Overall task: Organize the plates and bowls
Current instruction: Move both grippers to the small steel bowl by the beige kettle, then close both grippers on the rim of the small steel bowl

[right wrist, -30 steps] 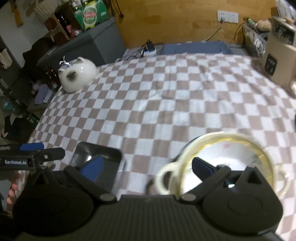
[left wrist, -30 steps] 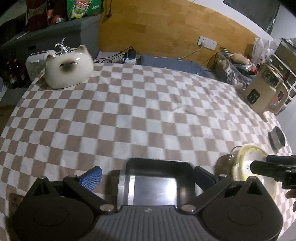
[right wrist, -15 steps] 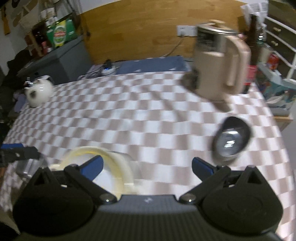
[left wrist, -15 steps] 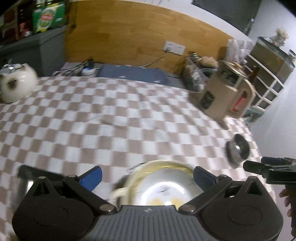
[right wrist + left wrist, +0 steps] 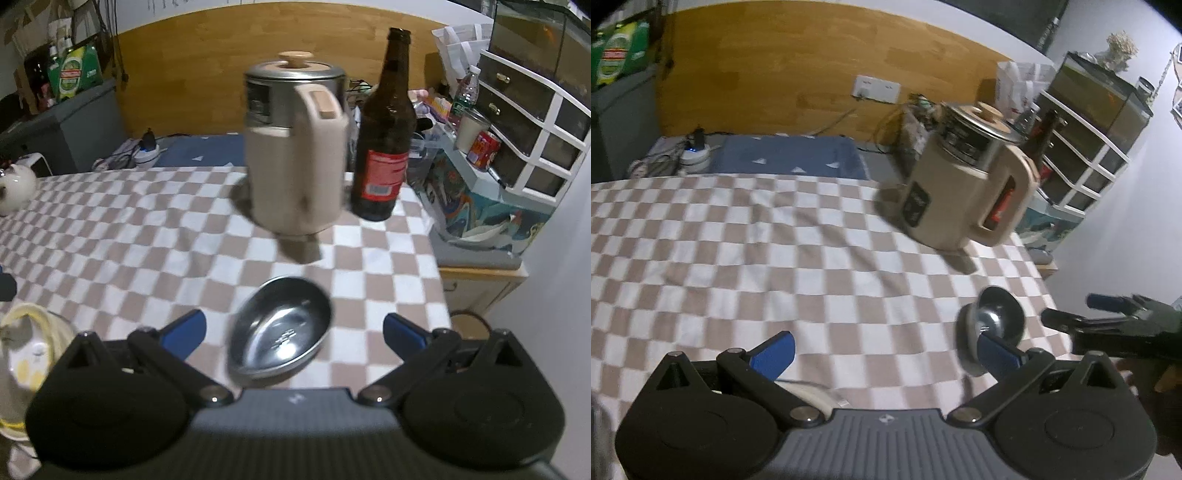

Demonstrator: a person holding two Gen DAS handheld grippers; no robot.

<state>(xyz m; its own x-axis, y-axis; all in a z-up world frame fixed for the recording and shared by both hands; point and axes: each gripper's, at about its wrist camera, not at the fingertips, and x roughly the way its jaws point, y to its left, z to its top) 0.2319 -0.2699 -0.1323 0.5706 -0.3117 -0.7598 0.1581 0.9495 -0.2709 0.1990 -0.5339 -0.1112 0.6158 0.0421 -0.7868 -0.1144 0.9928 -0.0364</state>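
A small steel bowl (image 5: 282,326) lies on the checkered cloth between the spread fingers of my right gripper (image 5: 293,330), which is open and touches nothing. The left wrist view shows the same steel bowl (image 5: 995,321) just past my left gripper's right fingertip. My left gripper (image 5: 886,356) is open with bare cloth between its fingers. A glass bowl with a yellow rim (image 5: 27,341) sits at the lower left of the right wrist view; a sliver of that yellow-rimmed bowl (image 5: 807,395) peeks out under the left gripper. The right gripper (image 5: 1108,325) enters the left wrist view from the right.
A beige electric kettle (image 5: 295,155) stands at the far right of the table (image 5: 110,236), with a brown beer bottle (image 5: 388,140) beside it. A white cat-shaped teapot (image 5: 14,186) sits far left. The table's right edge (image 5: 441,288) runs close to the steel bowl.
Both grippers have swung right across the table. The black square tray and the yellow-rimmed bowl slid out to the left; the steel bowl now lies between the right gripper's fingers.
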